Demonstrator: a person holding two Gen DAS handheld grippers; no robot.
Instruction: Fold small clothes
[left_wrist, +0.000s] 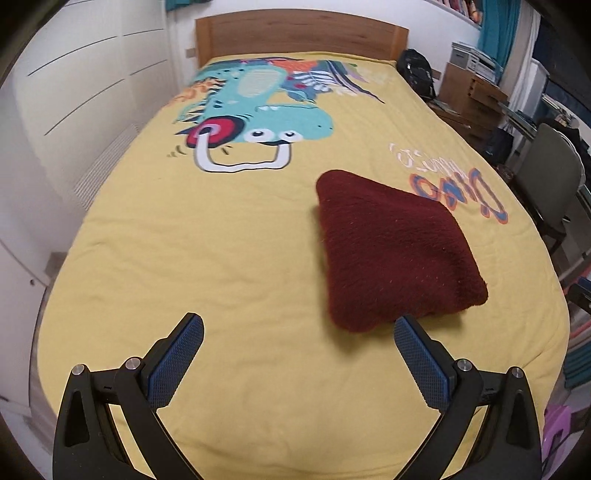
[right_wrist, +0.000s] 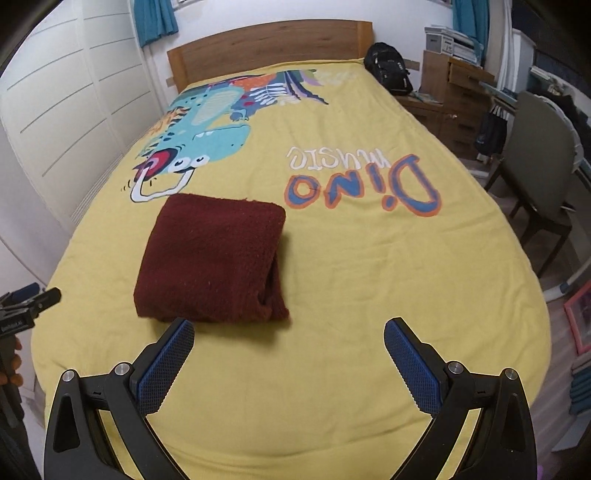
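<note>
The left gripper has its jaws spread wide with nothing between them, its blue pads angled outward above the yellow bedspread. It is held level, pointing along the bed toward the wooden headboard. The right gripper is likewise wide open and holds nothing, aimed the same way. At the left edge of the right wrist view, a hand grips the handle of the left gripper. The dark red folded cloth lies flat on the bedspread near the foot edge, just beyond both sets of fingertips, touching neither as far as can be seen. Beyond it are a dinosaur print and the lettering.
</note>
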